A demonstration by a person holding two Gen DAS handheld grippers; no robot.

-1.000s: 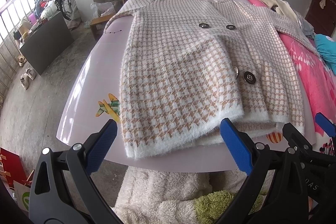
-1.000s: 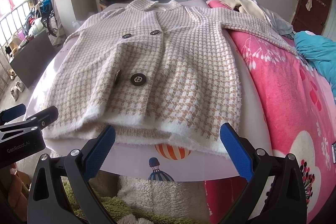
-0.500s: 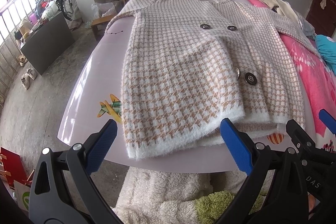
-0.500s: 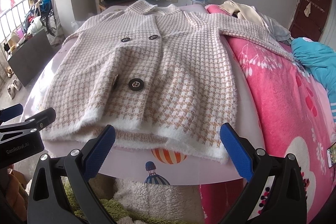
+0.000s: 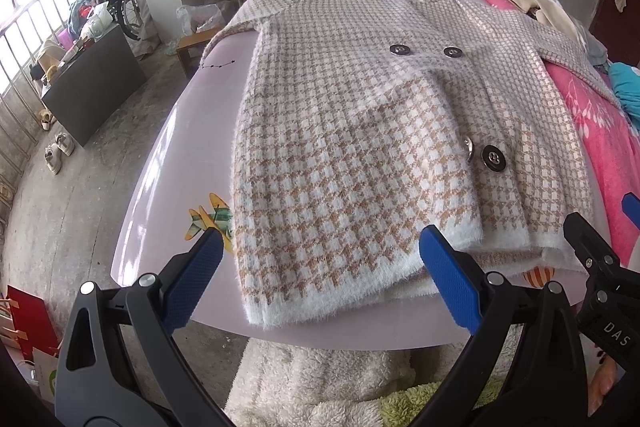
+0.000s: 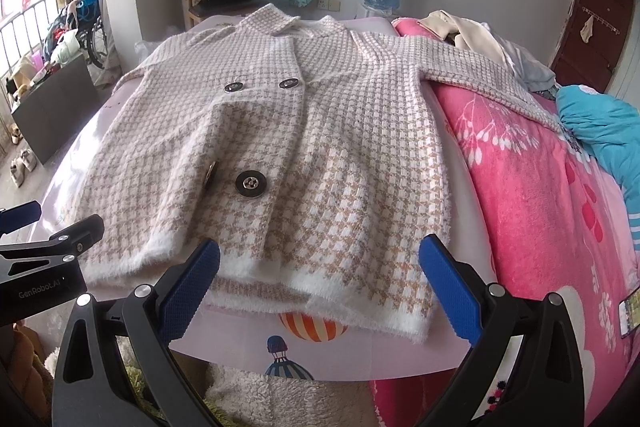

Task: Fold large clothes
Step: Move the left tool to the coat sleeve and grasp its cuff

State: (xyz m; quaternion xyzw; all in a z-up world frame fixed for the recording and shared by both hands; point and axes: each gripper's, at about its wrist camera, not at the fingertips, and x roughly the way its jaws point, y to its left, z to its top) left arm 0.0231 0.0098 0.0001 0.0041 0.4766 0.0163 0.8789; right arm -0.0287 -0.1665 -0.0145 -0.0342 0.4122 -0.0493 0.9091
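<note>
Coat: the houndstooth coat (image 5: 360, 131) lay face up on the pale table (image 5: 168, 163), collar at the far end, fluffy white hem (image 6: 320, 291) at the near edge.
Right sleeve: it stretched away from the coat onto the pink blanket (image 6: 532, 195).
Left gripper: the left gripper (image 5: 320, 283) hovered just short of the hem's left corner, fingers wide apart, holding nothing.
Right gripper: the right gripper (image 6: 320, 287) hung over the hem's right half, fingers equally spread and empty.
Step in hand: by my reading, the approach to grab the hem at both corners.
How to do it well: each gripper should pinch through both layers at the hem, near the outer corners, so the front flap by the big button (image 6: 250, 183) doesn't slip loose when lifted.
Watch out: the fluffy trim is thick; a shallow bite may catch only fuzz.
Change since a second ago: both grippers had edged closer to the hem, and their fingers had stayed open; the coat itself hadn't shifted.
</note>
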